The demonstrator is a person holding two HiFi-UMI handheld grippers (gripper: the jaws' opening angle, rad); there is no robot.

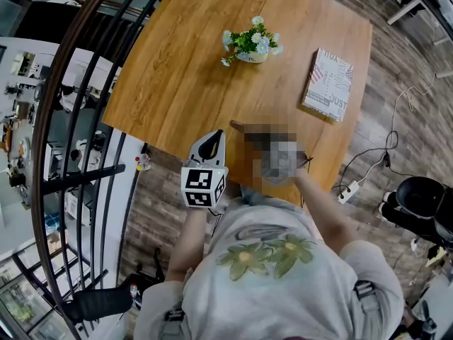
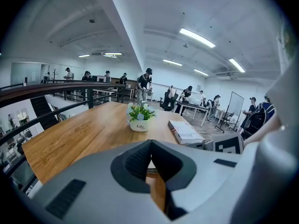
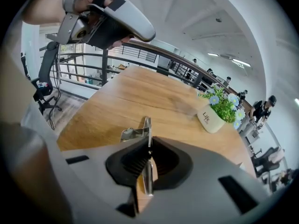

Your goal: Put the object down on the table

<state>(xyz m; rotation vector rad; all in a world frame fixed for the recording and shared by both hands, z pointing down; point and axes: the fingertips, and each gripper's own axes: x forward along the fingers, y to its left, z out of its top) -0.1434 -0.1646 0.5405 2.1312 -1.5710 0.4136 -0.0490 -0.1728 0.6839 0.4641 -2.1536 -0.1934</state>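
A thin flat metal piece (image 3: 147, 126) with a bent tab stands edge-on between the pads of my right gripper (image 3: 148, 146), which is shut on it. It juts out ahead, above the near part of the wooden table (image 3: 140, 97). In the head view a blurred patch covers the right gripper at the table's near edge. My left gripper (image 1: 211, 137) hangs over the same edge of the table (image 1: 177, 83), to the left of the right one. Its jaws (image 2: 150, 143) are shut with nothing between them. It also shows high in the right gripper view as the left gripper (image 3: 107, 17).
A white pot of flowers (image 1: 253, 44) stands mid-table, and a book (image 1: 329, 83) lies at the right side. A dark railing (image 1: 71, 119) curves along the table's left. On the floor to the right are a power strip (image 1: 347, 190) and a black chair (image 1: 425, 197).
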